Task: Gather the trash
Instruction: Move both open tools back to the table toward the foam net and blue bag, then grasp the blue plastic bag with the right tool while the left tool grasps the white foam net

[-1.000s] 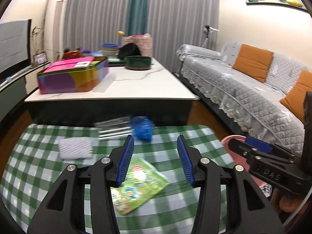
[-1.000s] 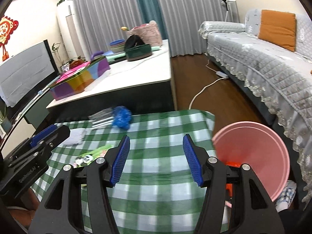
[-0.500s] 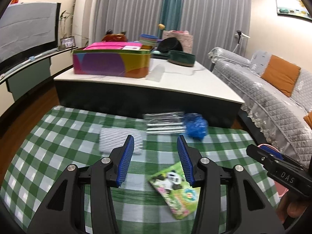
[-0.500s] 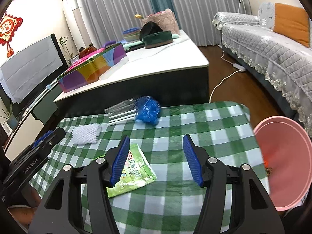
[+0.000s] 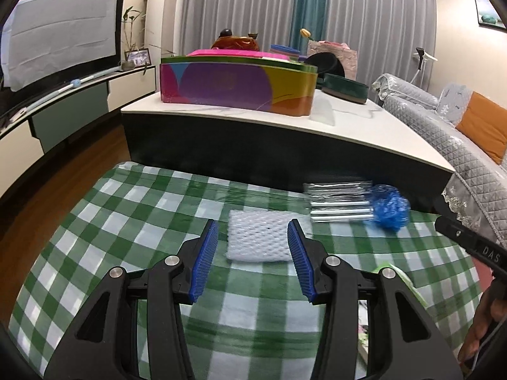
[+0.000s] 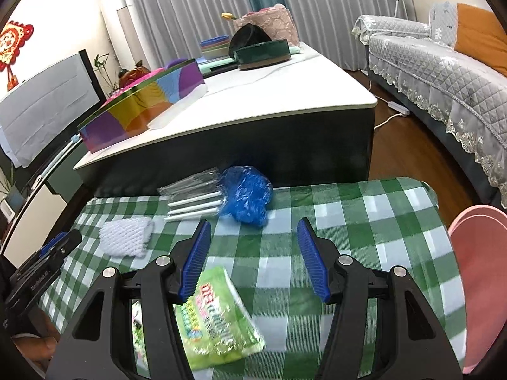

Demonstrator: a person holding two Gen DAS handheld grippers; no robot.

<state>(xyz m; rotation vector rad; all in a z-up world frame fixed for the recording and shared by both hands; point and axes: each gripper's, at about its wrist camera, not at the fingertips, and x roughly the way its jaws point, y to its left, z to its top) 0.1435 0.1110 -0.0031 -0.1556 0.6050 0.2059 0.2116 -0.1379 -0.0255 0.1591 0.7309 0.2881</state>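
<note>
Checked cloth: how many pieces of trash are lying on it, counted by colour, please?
White: 1, the foam net
Clear: 1, the plastic sleeve with white sticks
Blue: 1, the crumpled blue plastic
Green: 1, the snack wrapper
Total: 4 pieces on the checked cloth

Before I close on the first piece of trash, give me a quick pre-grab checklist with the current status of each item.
1. Left tongs open, nothing between them: ok.
2. Right tongs open, nothing between them: ok.
3. White foam net lined up ahead of left tongs: ok.
4. Green snack wrapper centred for right tongs: not ok, it lies under the left finger.
5. Pink bin unobstructed beside the cloth: ok.
6. Tongs touching any trash: cannot tell.
</note>
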